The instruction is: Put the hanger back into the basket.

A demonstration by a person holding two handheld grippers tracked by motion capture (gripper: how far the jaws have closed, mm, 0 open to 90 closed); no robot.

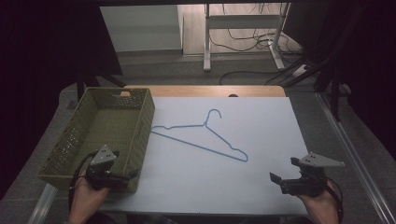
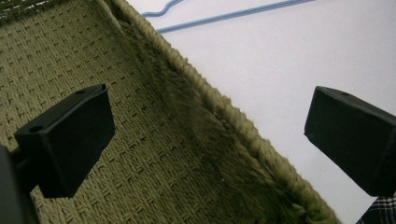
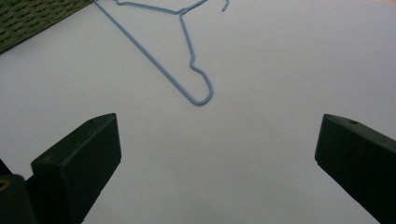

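Hanger (image 1: 201, 138) of blue wire lies flat on the bench (image 1: 261, 186) ahead of and between both tongs, long axis slanting from the basket (image 1: 74, 135) toward the right tongs (image 1: 283, 173), hook pointing away. Left tongs (image 1: 122, 164) straddle the basket's wall; both gape wide, empty.

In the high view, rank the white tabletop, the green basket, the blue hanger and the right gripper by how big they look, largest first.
1. White tabletop
2. Green basket
3. Blue hanger, long but very thin, so it covers little area
4. Right gripper, which sits nearer the camera, so its true size against the hanger is unsure
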